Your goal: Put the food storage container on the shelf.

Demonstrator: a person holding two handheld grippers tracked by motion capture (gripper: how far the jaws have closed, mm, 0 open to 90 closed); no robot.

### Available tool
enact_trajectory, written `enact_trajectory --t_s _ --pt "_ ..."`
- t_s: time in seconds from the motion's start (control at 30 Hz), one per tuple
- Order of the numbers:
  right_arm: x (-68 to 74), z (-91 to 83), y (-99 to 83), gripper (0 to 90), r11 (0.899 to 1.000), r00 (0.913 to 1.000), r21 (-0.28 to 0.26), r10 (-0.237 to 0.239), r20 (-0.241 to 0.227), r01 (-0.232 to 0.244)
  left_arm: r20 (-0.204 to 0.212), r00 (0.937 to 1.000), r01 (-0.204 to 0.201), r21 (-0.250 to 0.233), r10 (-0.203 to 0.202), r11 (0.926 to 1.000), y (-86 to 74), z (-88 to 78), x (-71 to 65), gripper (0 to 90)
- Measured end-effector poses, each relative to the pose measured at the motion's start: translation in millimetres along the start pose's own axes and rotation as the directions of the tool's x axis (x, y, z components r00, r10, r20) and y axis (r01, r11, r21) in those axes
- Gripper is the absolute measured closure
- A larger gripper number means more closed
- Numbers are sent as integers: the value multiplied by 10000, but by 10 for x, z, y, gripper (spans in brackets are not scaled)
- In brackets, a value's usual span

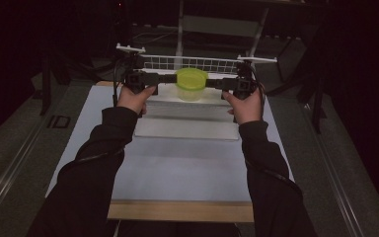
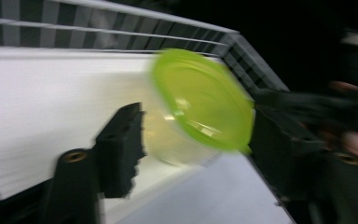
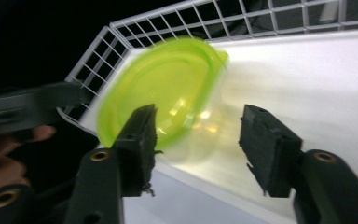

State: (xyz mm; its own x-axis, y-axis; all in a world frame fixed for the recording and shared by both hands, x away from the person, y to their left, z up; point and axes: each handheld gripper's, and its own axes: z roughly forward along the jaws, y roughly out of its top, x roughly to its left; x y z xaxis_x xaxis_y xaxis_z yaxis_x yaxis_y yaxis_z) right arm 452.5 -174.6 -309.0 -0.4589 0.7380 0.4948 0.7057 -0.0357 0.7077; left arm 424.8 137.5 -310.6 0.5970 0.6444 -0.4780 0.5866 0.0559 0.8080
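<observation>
The lidded cup (image 1: 191, 85), clear-walled with a green lid, stands on the white tray (image 1: 187, 129) between the left tool (image 1: 164, 78) and the right tool (image 1: 218, 83). Both tools flank it with jaws apart, apparently letting it stand alone. Motion blur hides whether any pad touches its wall, and the cup's contents cannot be made out.

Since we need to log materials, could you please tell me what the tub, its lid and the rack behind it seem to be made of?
Tub: likely clear, glossy plastic; the white shelf shows through it.
Lid: translucent green plastic, shiny highlights.
Rack: thin white grid, probably coated wire.
</observation>
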Motion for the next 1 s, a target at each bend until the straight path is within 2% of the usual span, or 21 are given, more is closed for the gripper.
enact_trajectory --t_s 0.03,0.07,0.1,0.13,0.17,0.2,0.23,0.27,0.37,0.43,0.5,0.53,0.6,0.8,0.93,1.0 --pt "3 -19 -48 581 10000 10000 -51 -20 -74 19 102 9996 -251 -155 253 9996 -66 -36 -28 275" --pt "16 -29 -98 632 9999 9998 3 -157 118 157 158 9989 -432 -274 436 9987 -142 -62 -42 263" --pt "29 -29 -145 783 9994 9992 103 -318 246 316 132 9986 -505 -326 509 9982 -220 -75 -56 225" --pt "44 -14 -189 842 9984 9986 378 -438 280 427 194 9972 -718 -348 725 9968 -325 -82 -64 170" --pt "63 16 -237 900 9972 9986 604 -463 262 447 178 9957 -902 -285 908 9955 -408 -87 -74 153" --pt "80 41 -269 900 9967 9991 712 -408 129 398 168 9942 -1055 -320 1061 9939 -475 -92 -84 151" --pt "98 63 -290 900 9960 9990 772 -444 35 440 197 9902 -1373 -451 1383 9895 -588 -95 -96 135" --pt "133 104 -322 900 9950 9986 841 -536 5 534 200 9879 -1529 -405 1538 9874 -652 -97 -100 78" --pt "206 191 -363 900 9935 9975 887 -706 -79 710 74 9832 -1816 -564 1823 9817 -911 -123 -107 49" --pt "237 252 -373 900 9938 9976 873 -686 -100 692 -26 9835 -1807 -824 1811 9801 -1077 -147 -86 46" --pt "256 312 -370 900 9933 9971 876 -760 38 753 179 9863 -1618 -798 1637 9836 -1205 -164 -53 38" --pt "254 343 -367 900 9935 9975 888 -713 24 708 212 9854 -1672 -735 1691 9832 -1255 -171 -42 38" --pt "252 399 -361 900 9932 9975 933 -703 78 692 33 9826 -1854 -612 1860 9808 -1336 -182 -36 39" --pt "232 509 -318 894 9937 9979 931 -631 112 618 139 9842 -1755 -604 1766 9826 -1446 -222 16 39" --pt "206 566 -288 876 9930 9966 954 -736 367 699 168 9828 -1823 -636 1837 9812 -1476 -218 30 39" --pt "199 574 -284 874 9935 9970 933 -685 346 651 229 9818 -1866 -602 1883 9806 -1493 -206 30 39"
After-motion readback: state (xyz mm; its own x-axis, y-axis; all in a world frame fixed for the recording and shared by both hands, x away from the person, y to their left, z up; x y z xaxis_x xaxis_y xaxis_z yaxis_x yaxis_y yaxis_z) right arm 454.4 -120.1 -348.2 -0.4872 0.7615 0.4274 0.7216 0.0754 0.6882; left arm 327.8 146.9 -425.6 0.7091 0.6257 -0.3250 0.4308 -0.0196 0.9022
